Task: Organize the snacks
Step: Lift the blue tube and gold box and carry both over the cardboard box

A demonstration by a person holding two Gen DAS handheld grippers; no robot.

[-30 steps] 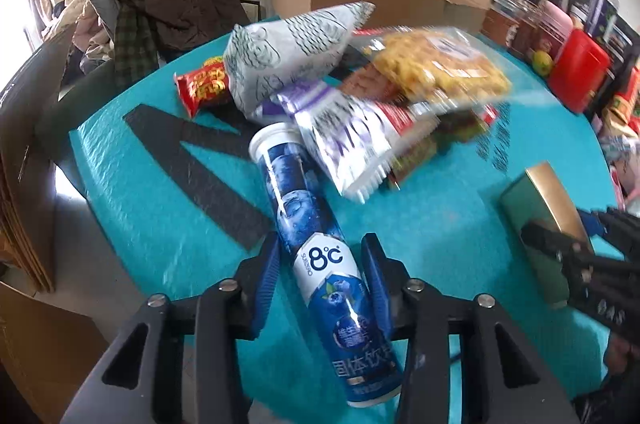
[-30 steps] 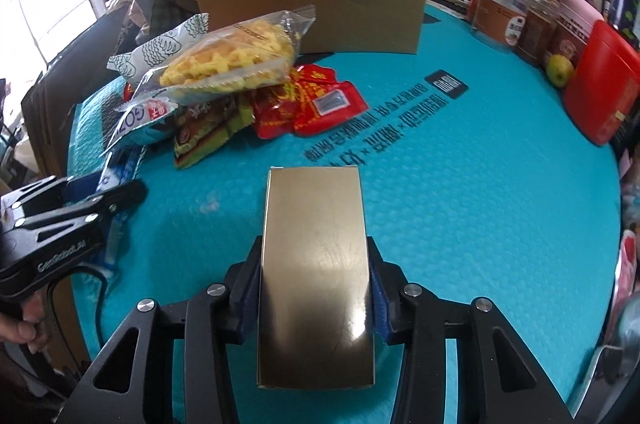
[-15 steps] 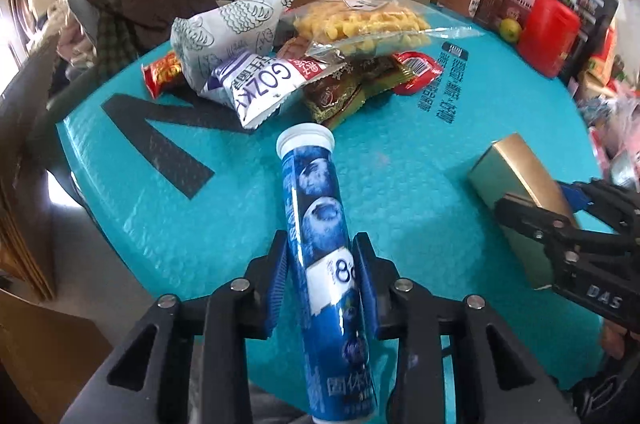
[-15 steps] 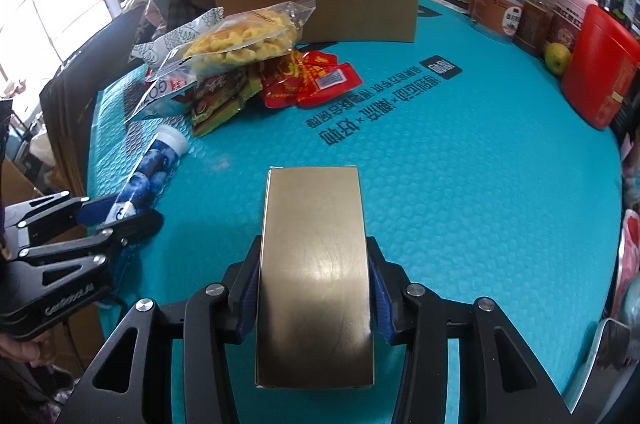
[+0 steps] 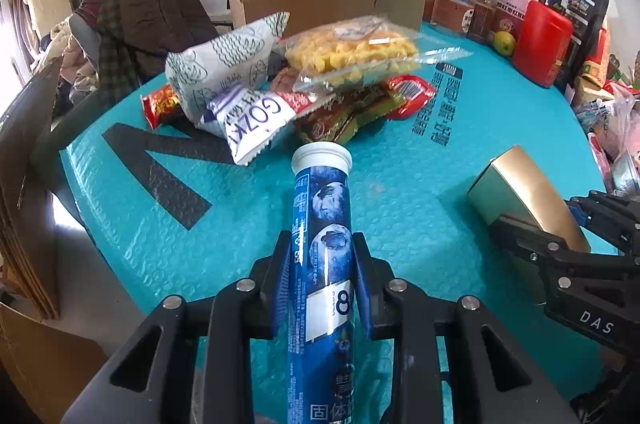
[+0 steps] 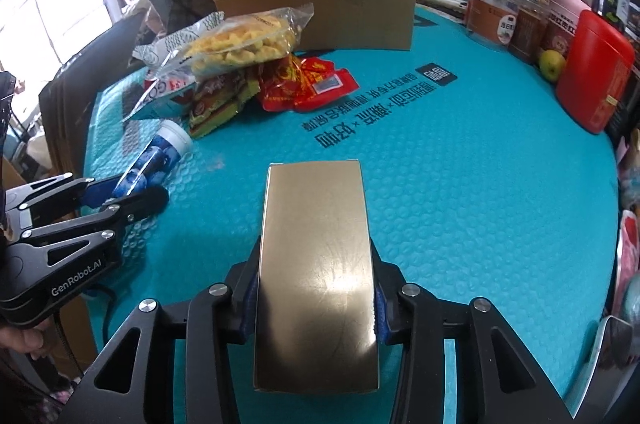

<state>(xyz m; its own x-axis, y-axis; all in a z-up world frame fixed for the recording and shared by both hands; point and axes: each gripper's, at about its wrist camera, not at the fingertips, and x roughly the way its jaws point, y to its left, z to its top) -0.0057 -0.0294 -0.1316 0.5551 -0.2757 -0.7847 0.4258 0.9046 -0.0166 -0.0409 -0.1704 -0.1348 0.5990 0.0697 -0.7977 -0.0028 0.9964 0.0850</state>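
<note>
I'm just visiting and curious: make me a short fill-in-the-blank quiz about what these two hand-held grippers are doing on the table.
1. The left hand-held gripper is shut on a blue tube with a ____ cap.
2. The right hand-held gripper clamps a flat ____ -coloured box.
3. Behind the snack pile stands an open ____ box.
4. The table cover is ____.

Missing words: white; gold; cardboard; teal

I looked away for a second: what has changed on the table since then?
The left gripper has just closed on the blue tube and drawn it out from against the snack pile. The right gripper still clamps the gold box. The cardboard box hasn't moved.
</note>
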